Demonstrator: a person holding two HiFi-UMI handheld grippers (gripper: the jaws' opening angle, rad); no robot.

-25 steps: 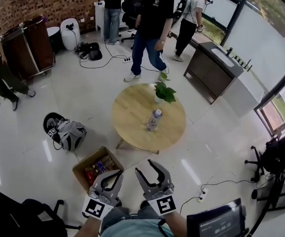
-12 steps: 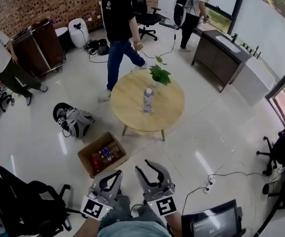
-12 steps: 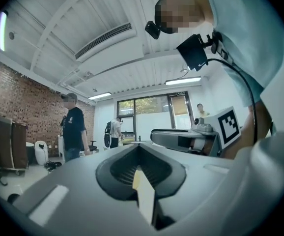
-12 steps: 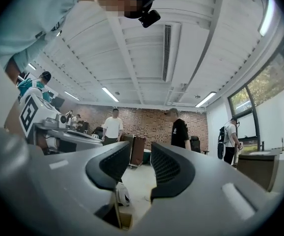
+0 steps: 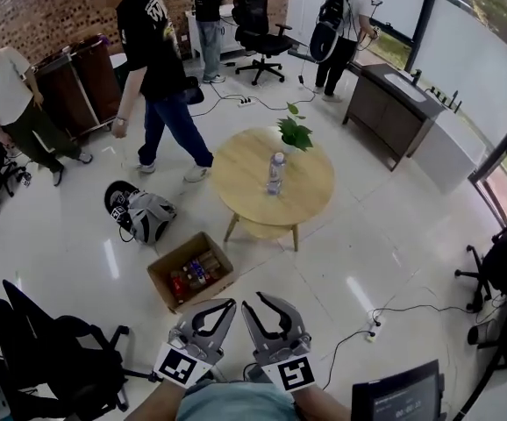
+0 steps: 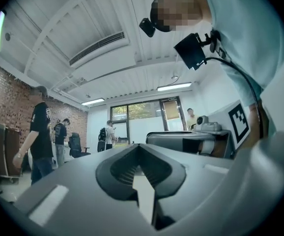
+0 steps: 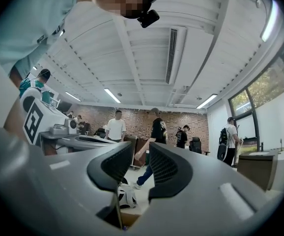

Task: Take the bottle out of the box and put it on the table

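Bottle (image 5: 276, 173) upright on round table (image 5: 306, 207); box (image 5: 160, 289) on floor.

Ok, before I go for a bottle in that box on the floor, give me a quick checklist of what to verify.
1. Is the box open? Ok: it stands open on the floor and bottles show inside.
2. Is the left gripper ready to grasp? Not ok: its jaws are together and empty.
3. Is the right gripper ready? Ok: its jaws are apart with nothing between them, though they have just been closing.
4. Is there room on the table? Ok: only an upright bottle and a plant stand on it, with bare wood around them.
5. Will anyone cross the way? Cannot tell: a person in black is walking beyond the box.
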